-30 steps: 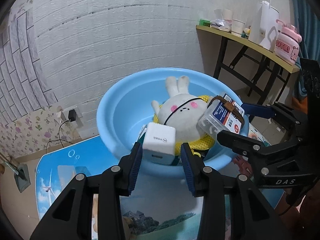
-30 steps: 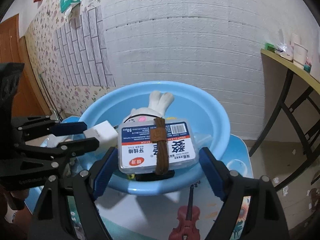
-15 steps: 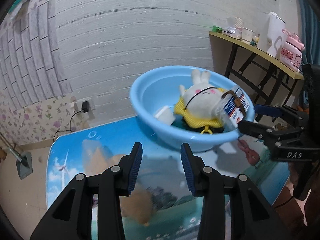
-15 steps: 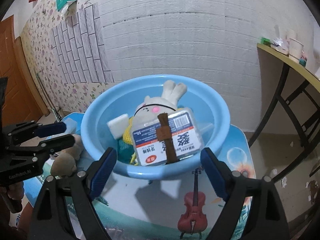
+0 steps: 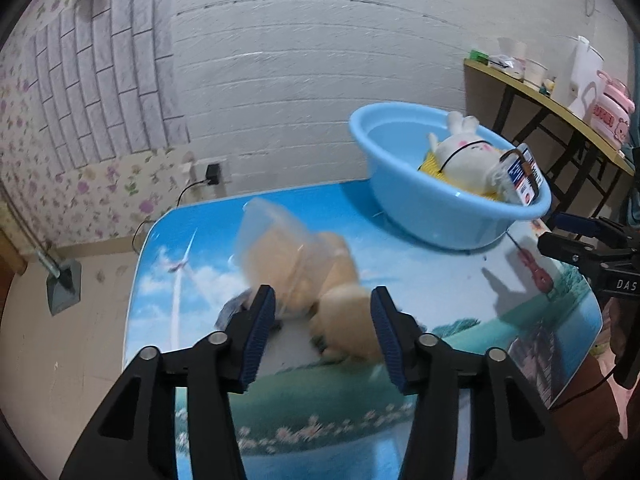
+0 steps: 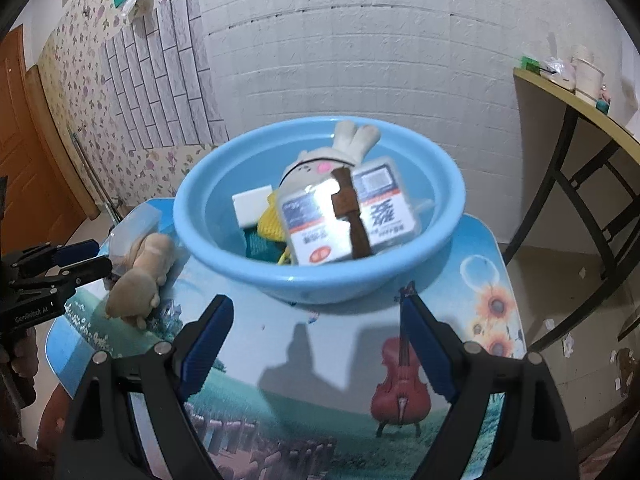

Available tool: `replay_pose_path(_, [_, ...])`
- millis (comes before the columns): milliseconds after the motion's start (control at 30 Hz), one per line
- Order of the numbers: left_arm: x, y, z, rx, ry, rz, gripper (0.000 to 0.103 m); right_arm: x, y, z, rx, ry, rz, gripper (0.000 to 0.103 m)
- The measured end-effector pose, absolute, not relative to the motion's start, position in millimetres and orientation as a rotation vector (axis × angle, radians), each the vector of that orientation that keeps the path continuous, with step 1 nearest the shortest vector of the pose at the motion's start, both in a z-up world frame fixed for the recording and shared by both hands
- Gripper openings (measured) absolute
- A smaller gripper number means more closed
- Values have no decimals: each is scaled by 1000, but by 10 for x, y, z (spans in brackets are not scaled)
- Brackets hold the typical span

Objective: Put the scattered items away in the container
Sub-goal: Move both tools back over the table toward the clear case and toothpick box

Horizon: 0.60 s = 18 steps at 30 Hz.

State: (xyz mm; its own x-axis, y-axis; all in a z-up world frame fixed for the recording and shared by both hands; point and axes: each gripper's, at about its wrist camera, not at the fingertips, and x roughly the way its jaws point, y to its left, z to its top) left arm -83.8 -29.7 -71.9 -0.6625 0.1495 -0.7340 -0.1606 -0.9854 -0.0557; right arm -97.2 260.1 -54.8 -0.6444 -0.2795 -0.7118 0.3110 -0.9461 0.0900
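The blue basin (image 6: 440, 168) (image 5: 404, 196) stands on the picture-printed table. It holds a white bunny plush (image 6: 316, 162) (image 5: 464, 150), a white charger block (image 6: 254, 208), and a clear labelled box with a brown strap (image 6: 348, 216) (image 5: 522, 174). A tan plush toy (image 5: 320, 280) (image 6: 138, 280) lies on the table beside a clear plastic box (image 5: 272, 228) (image 6: 134, 226). My left gripper (image 5: 322, 330) is open, its jaws on either side of the tan plush. My right gripper (image 6: 316, 344) is open and empty, in front of the basin.
The table top (image 6: 320, 400) ends close on the left and right. A side table (image 5: 560, 108) with cups and a pink box stands at the right by the white brick wall. A charger is plugged into a wall socket (image 5: 212, 172).
My left gripper let go of the white charger in the basin and swung left and down to the tan plush. My right gripper released the clear box into the basin and pulled back.
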Motion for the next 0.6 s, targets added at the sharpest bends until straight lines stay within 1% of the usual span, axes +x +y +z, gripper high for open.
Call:
replay_pose_path(100, [-747, -361, -768, -1209, 12, 2715, 60, -903, 2563, -586, 1122, 59, -2559, 87])
replay_pose_path(300, [-511, -397, -905, -1255, 18, 2686, 62, -725, 2498, -689, 1156, 82, -2490, 87])
replay_pose_path(433, [-298, -365, -1005, -1285, 33, 2637, 64, -542, 2478, -719, 1125, 98, -2403, 87])
replay_pose_path(500, [-224, -337, -1043, -1293, 46, 2620, 67, -465, 2461, -743, 1115, 101, -2345, 87])
replay_pose_path(600, [-143, -315, -1096, -1312, 52, 2603, 67, -355, 2404, -789, 1102, 119, -2260, 87])
